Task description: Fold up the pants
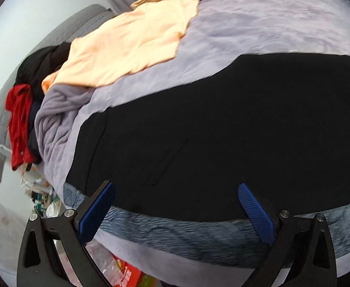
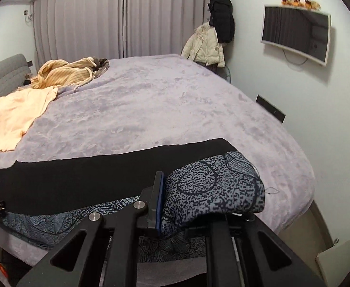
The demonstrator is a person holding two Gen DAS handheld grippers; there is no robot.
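The pants [image 1: 210, 131] lie as a broad black sheet near the front edge of the bed [image 1: 258, 26], with blue-grey patterned cloth [image 1: 175, 236] showing along their near side. My left gripper [image 1: 176, 186] hovers over that near edge, open wide, with nothing between its blue pads [image 1: 98, 212]. In the right wrist view the black cloth [image 2: 79, 181] runs as a band across the bed. My right gripper [image 2: 163, 177] is shut on a raised fold of the patterned cloth [image 2: 213, 186], which drapes over and hides its right finger.
A peach garment [image 1: 127, 45] and a striped beige one [image 2: 65, 71] lie at the far left of the lilac bed cover [image 2: 175, 105]. Red and dark clothes [image 1: 19, 122] hang at the grey headboard. Jackets [image 2: 208, 45] and a wall screen [image 2: 296, 33] stand beyond the bed.
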